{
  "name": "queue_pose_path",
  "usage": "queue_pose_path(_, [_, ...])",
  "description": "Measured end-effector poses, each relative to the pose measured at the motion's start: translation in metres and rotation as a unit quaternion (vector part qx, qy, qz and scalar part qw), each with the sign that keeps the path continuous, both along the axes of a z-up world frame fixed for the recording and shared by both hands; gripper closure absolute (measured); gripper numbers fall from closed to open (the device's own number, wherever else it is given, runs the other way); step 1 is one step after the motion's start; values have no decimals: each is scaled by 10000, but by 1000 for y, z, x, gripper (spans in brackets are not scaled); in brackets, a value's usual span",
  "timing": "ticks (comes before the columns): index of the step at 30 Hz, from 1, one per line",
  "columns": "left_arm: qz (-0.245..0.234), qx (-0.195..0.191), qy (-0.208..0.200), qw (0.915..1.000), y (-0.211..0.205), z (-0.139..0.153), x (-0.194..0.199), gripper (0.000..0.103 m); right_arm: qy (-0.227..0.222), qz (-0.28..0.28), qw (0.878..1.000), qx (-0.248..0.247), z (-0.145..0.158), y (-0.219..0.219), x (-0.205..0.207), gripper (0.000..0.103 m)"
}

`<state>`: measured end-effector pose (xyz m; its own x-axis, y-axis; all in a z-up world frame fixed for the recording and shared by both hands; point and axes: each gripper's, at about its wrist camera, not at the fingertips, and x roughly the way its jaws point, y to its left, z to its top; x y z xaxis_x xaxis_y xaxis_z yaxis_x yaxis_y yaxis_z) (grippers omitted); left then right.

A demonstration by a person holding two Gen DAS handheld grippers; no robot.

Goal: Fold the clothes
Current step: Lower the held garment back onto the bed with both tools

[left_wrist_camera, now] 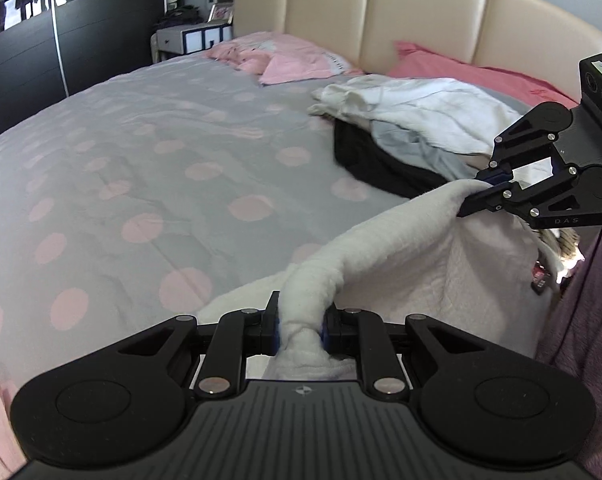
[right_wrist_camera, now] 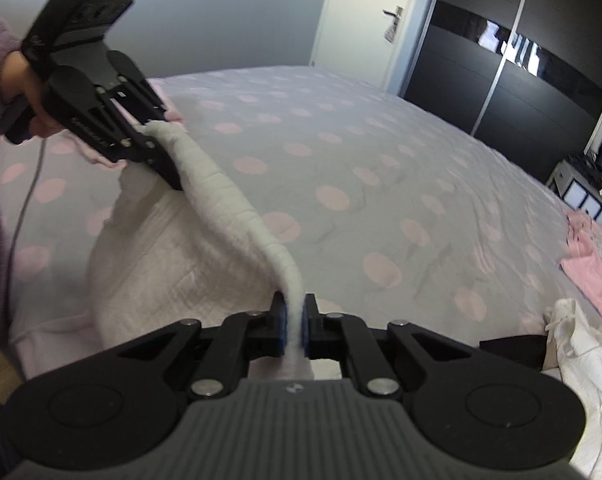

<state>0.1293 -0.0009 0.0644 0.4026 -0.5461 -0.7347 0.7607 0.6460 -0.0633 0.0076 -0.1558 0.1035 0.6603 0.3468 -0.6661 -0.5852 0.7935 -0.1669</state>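
Note:
A white fleecy garment (left_wrist_camera: 413,256) hangs stretched between both grippers above the bed's near edge. My left gripper (left_wrist_camera: 300,330) is shut on one end of its top edge. My right gripper (right_wrist_camera: 294,326) is shut on the other end. In the left wrist view the right gripper (left_wrist_camera: 479,196) shows at the right, pinching the cloth. In the right wrist view the left gripper (right_wrist_camera: 161,144) shows at the upper left, and the garment (right_wrist_camera: 173,256) drapes down below the taut edge.
The bed has a grey cover with pink dots (left_wrist_camera: 149,168). A pile of white, grey and black clothes (left_wrist_camera: 413,132) lies near the pink pillow (left_wrist_camera: 461,68). A pink garment (left_wrist_camera: 297,60) lies by the headboard. A dark wardrobe (right_wrist_camera: 513,68) and a nightstand (left_wrist_camera: 189,38) stand beyond.

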Motion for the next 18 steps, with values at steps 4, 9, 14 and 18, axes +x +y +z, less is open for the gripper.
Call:
queue_pose_path(4, [217, 67, 208, 9995, -6, -26, 30, 88, 348, -152, 9992, 112, -27, -6, 41, 94])
queue_pose_path(9, [410, 216, 562, 9973, -11, -62, 58, 88, 829, -266, 9962, -13, -65, -4, 84, 91])
queue_pose_path(14, [526, 272, 737, 9955, -17, -86, 74, 85, 1140, -456, 9922, -216, -96, -3, 107, 86])
queue_pose_path(18, [699, 385, 805, 9936, -22, -92, 83, 73, 1111, -693, 9906, -405, -106, -5, 112, 75])
